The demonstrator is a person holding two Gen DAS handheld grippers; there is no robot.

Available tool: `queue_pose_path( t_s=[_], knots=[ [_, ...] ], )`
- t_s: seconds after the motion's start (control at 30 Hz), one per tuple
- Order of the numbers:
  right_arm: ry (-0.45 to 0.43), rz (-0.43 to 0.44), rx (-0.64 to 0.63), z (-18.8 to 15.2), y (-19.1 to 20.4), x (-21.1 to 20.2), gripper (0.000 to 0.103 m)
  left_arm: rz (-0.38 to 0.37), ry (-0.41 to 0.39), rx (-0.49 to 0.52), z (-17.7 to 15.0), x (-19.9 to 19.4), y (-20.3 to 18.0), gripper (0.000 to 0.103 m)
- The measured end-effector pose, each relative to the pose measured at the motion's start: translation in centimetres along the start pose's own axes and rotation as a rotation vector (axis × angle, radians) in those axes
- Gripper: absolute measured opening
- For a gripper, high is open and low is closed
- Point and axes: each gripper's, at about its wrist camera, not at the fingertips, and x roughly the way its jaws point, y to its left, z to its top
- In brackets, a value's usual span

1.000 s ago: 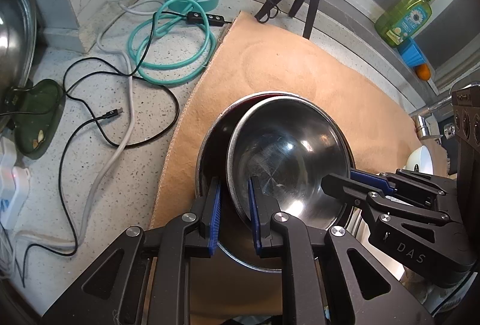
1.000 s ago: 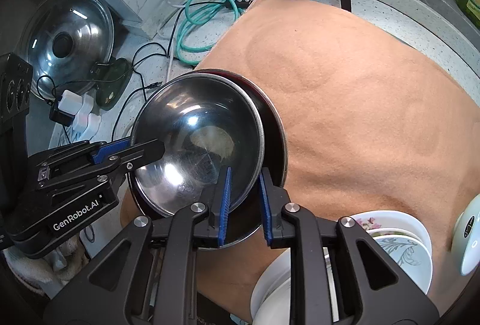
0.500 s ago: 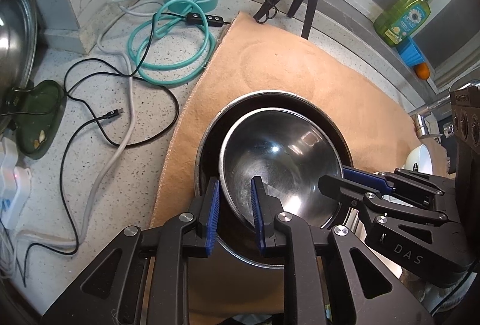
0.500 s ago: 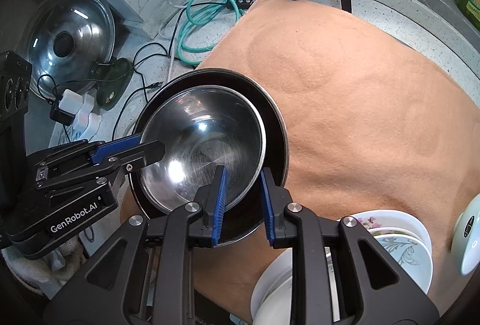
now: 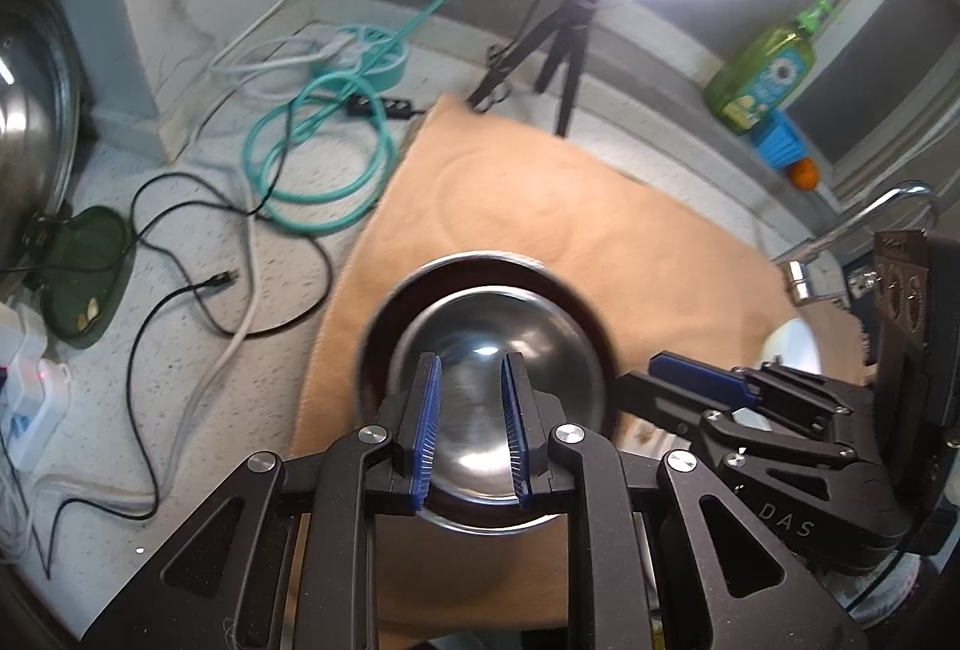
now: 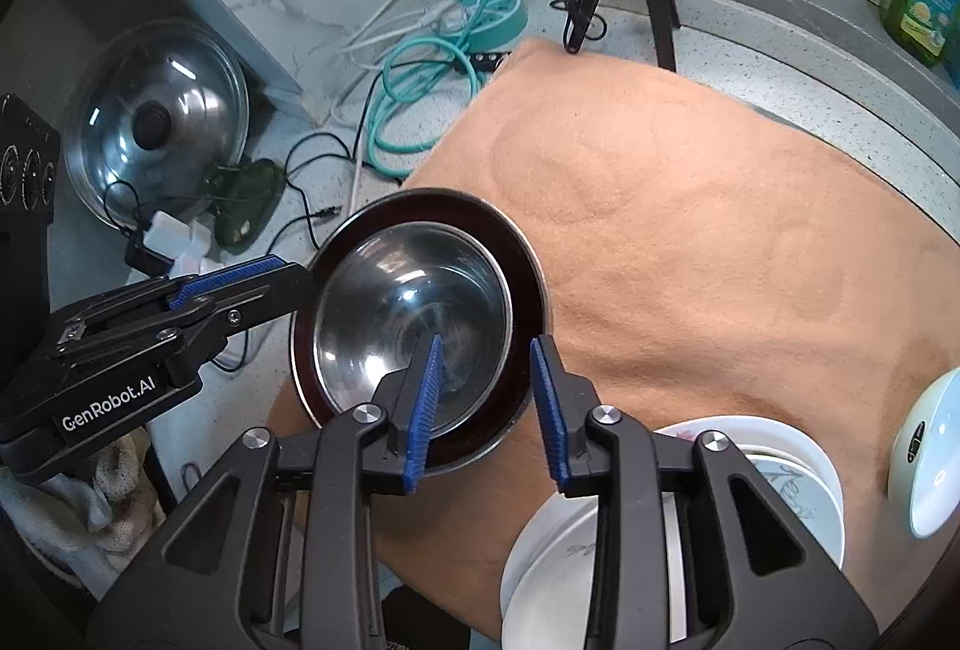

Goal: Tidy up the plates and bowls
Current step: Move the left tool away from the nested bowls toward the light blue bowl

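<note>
Nesting step done, I judge: small steel bowl [image 6: 414, 314] sits inside larger dark bowl [image 6: 528, 272] on tan mat [image 6: 720, 242]. My right gripper [image 6: 486, 410] released, jaws apart, left gripper [image 5: 468, 434] released too. Next: back off, reach white plates [image 6: 600, 548] beside

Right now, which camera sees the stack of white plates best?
The right wrist view: the white plates sit at the bottom, partly behind the right tool. The left wrist view shows no plates, only a blurry white edge.
</note>
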Motion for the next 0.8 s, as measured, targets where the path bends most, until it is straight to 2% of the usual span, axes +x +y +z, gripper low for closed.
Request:
queue_pose_path(
  t_s=[0.33, 0.47, 0.8],
  knots=[
    [-0.091, -0.015, 0.071, -2.3, -4.2, -6.0, 0.033, -0.112, -0.015, 0.098, -0.2, -0.7, -6.2, 0.018],
    [-0.135, -0.05, 0.117, -4.0, -7.3, -8.9, 0.044, -0.152, 0.008, 0.135, -0.5, 0.4, -8.8, 0.018],
    [-0.194, -0.152, 0.269, -7.9, -16.4, -14.3, 0.045, -0.239, 0.078, 0.223, -1.1, 3.8, -16.1, 0.018]
  ],
)
